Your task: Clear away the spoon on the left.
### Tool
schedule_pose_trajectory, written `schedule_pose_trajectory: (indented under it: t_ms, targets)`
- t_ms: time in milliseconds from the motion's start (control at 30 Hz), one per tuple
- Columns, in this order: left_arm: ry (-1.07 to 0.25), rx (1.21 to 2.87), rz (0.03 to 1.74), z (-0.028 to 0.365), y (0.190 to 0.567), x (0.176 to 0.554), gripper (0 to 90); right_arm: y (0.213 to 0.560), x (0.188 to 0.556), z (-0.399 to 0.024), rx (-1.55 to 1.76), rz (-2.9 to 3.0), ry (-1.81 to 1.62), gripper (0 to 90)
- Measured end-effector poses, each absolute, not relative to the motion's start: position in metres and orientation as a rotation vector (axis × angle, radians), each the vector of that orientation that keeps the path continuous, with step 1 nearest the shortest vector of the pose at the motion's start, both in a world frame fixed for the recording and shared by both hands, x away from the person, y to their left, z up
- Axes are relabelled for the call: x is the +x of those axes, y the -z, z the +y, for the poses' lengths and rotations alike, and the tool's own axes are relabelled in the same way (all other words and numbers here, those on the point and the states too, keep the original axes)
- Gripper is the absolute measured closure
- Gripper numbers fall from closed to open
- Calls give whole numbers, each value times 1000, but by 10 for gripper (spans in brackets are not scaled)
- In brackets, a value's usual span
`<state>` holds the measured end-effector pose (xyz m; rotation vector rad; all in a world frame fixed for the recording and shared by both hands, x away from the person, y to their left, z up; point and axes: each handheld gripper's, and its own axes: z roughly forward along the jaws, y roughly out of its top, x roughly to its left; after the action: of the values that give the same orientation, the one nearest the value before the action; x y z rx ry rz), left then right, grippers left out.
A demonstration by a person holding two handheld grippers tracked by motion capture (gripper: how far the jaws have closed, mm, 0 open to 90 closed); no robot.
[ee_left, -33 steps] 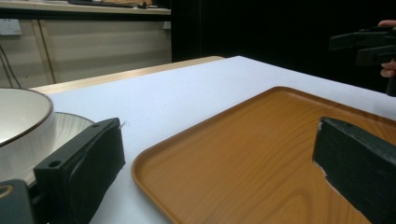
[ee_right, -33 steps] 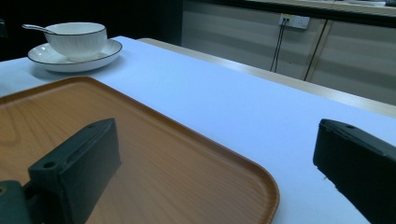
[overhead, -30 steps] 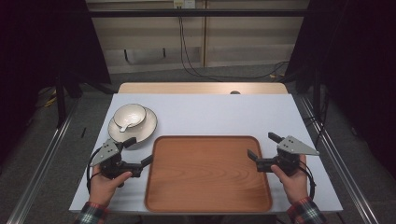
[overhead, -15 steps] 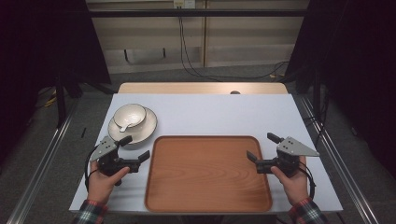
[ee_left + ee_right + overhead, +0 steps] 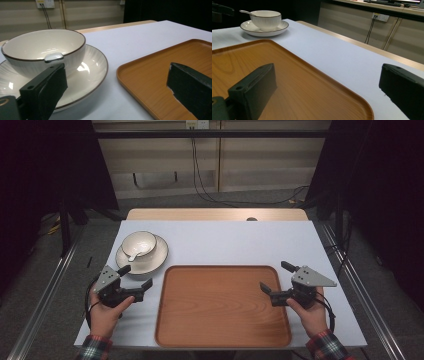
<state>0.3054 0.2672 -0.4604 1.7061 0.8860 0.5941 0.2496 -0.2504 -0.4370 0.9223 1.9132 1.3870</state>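
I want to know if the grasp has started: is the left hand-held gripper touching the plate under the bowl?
Apart. In the left gripper view, the left hand-held gripper has its jaws wide open, short of the plate, nothing between them.

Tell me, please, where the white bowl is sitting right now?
In the high view, the bowl stands on the plate at the table's far left, just beyond the left gripper and left of the wooden tray.

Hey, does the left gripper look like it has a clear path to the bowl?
Probably yes. The left gripper is open, right beside the plate that holds the bowl, and nothing lies between them. The tray sits off to the side.
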Motion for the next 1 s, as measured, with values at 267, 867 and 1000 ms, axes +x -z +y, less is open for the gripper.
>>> schedule_pose_trajectory:
  t_ms: [267,867,1000]
  targets:
    - [-612,1676,947,275,463,312,67,436,246,-250,895,1931,-1391,9]
    - [-641,1610,1043,290,470,334,129,437,253,-249,907,1929,-1418,14]
    - [-634,1585,1043,290,469,339,148,439,256,-249,920,1936,-1426,14]
